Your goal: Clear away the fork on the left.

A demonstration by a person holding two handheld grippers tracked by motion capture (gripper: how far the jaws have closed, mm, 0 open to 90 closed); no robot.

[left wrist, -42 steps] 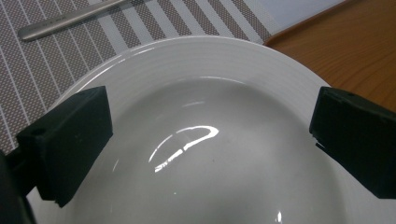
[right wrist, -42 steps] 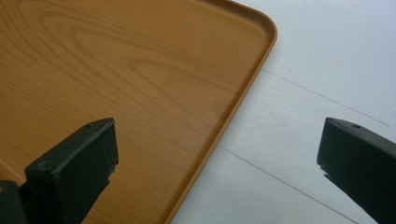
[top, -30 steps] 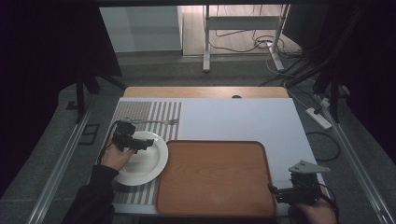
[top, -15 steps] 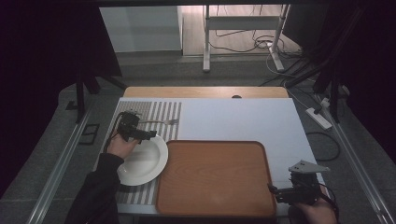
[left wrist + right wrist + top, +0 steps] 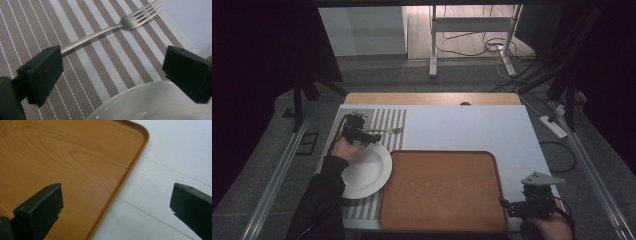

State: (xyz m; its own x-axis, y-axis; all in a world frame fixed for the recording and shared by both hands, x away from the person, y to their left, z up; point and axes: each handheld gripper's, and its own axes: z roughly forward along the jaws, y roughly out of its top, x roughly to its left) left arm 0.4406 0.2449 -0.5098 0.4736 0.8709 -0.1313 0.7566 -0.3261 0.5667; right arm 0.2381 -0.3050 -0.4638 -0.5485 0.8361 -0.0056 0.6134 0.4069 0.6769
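Left hand-held gripper (image 5: 373,135) sits over the striped placemat (image 5: 384,120) at the far edge of the white plate (image 5: 367,172), aimed at the fork (image 5: 393,131). In the left gripper view its jaws stand wide apart and have just been closing a little, with nothing clamped: the fork (image 5: 117,27) lies flat on the placemat (image 5: 100,65), tines pointing away toward the plain white mat, handle end running up to and behind the left-hand jaw; whether that jaw touches the handle I cannot tell. The other jaw hangs over the plate (image 5: 155,102) rim, well clear of the fork. Plate sits on the placemat, its right edge just beside the wooden tray (image 5: 442,190). Tray lies on the tabletop (image 5: 472,125) near the person's side, empty. Right hand-held gripper (image 5: 504,204) is at the tray's near right corner, grey three-cornered plate on top, held in the person's right hand (image 5: 552,225). In the right gripper view its jaws are spread wide with nothing between them: one over the tray (image 5: 62,157) surface, the other over the white tabletop (image 5: 175,152), the tray's rounded rim running between them. Left hand (image 5: 346,149) holds its gripper from the plate side, dark sleeve coming in from the bottom.
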